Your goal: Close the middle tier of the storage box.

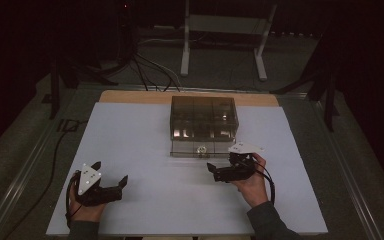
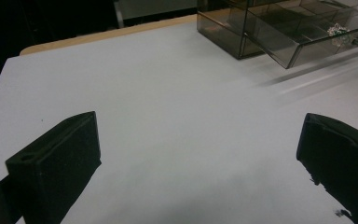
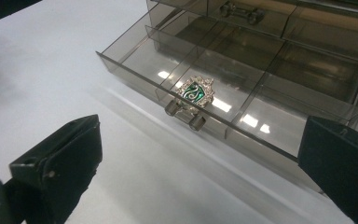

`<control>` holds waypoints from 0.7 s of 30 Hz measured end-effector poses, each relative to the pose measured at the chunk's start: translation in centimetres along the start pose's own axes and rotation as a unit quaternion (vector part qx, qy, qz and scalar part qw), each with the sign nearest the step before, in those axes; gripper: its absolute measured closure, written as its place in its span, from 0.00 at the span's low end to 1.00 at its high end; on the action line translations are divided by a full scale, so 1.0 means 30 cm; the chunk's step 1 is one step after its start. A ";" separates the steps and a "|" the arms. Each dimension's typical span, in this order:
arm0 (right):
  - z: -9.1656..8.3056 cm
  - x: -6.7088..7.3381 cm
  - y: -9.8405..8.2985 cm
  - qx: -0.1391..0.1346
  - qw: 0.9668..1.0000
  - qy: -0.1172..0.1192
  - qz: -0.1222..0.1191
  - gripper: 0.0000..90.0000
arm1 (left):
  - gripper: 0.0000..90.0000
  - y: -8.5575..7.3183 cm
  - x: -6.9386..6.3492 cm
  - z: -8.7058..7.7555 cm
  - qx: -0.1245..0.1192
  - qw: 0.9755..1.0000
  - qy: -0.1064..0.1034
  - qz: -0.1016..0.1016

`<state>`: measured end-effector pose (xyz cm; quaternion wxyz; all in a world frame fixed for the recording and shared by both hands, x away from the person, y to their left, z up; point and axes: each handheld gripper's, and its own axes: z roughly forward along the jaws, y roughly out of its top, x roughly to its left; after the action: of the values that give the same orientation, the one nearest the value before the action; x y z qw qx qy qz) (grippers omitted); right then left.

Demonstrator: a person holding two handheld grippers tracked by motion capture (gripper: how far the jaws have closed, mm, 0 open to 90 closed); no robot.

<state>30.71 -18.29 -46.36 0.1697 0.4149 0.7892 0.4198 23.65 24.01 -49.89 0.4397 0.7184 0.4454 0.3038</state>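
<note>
A smoky clear drawer box [image 1: 203, 116] stands at the middle back of the white tabletop [image 1: 145, 145]. Its bottom drawer [image 3: 242, 100] is pulled out. A green brooch with a silver rim [image 3: 196, 91] lies in that drawer's middle compartment, just behind the two-post clear handle [image 3: 185, 114]. The brooch [image 2: 336, 30] is also far off in the left gripper view. My right gripper [image 3: 199, 135] is open and empty, a short way in front of the drawer. My left gripper [image 2: 199, 121] is open over bare table at the front left [image 1: 111, 171], holding nothing.
A second drawer handle [image 3: 237, 13] shows on the closed drawer above. A wooden strip [image 1: 130, 96] edges the table's far side. Cables [image 1: 150, 70] and the legs of a white stand [image 1: 185, 55] lie on the dark floor behind.
</note>
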 end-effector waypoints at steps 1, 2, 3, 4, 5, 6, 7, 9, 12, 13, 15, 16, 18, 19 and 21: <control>0.001 0.001 -0.001 0.001 1.000 -0.003 -0.001 0.01 | 0.01 0.000 0.001 0.000 0.000 1.000 0.000 -0.001; -0.005 0.010 -0.005 -0.008 1.000 -0.022 -0.008 0.07 | 0.01 0.000 0.001 0.000 0.000 1.000 0.000 -0.001; -0.006 0.012 -0.006 -0.011 1.000 -0.022 -0.007 0.09 | 0.01 0.000 0.002 -0.001 -0.001 1.000 0.000 -0.001; -0.007 0.014 -0.007 -0.012 1.000 -0.022 -0.006 0.13 | 0.01 0.000 0.001 -0.001 -0.001 1.000 0.000 -0.001; -0.007 0.014 -0.007 -0.012 1.000 -0.022 -0.006 0.13 | 0.01 0.000 0.001 -0.001 -0.001 1.000 0.000 -0.001; -0.011 0.021 -0.009 -0.021 0.999 -0.033 -0.008 0.24 | 0.01 0.000 0.000 -0.001 -0.001 1.000 0.000 0.000; -0.011 0.023 -0.009 -0.022 0.999 -0.034 -0.009 0.29 | 0.01 0.000 0.000 -0.001 -0.001 1.000 0.000 -0.001; -0.011 0.025 -0.010 -0.022 0.999 -0.034 -0.010 0.39 | 0.01 0.000 0.001 -0.001 -0.001 1.000 0.000 -0.001; -0.009 0.024 -0.012 -0.018 0.999 -0.032 -0.015 0.70 | 0.01 0.000 0.002 -0.002 -0.001 1.000 0.000 -0.002; -0.009 0.024 -0.012 -0.017 0.999 -0.034 -0.017 0.77 | 0.01 0.000 0.001 -0.002 -0.001 1.000 0.000 -0.001; -0.008 0.023 -0.010 -0.020 0.999 -0.037 -0.016 0.94 | 0.01 0.000 0.001 -0.001 -0.001 1.000 0.000 -0.001; -0.006 0.023 -0.007 -0.020 0.999 -0.045 -0.019 1.00 | 0.01 0.000 0.000 -0.001 -0.001 1.000 0.000 -0.001; -0.003 0.022 -0.006 -0.018 0.999 -0.045 -0.021 1.00 | 0.01 0.000 0.000 -0.002 -0.001 1.000 0.000 0.000; 0.004 0.020 -0.005 -0.012 0.999 -0.046 -0.022 1.00 | 0.01 0.000 0.000 -0.002 -0.001 1.000 0.001 -0.001; 0.021 0.018 -0.009 -0.003 0.998 -0.048 -0.027 1.00 | 0.01 0.000 0.001 -0.002 -0.001 1.000 0.001 -0.001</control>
<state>30.64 -17.62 -46.90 0.2199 0.4123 0.7898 0.3973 23.60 24.05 -49.86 0.4403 0.7170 0.4466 0.3043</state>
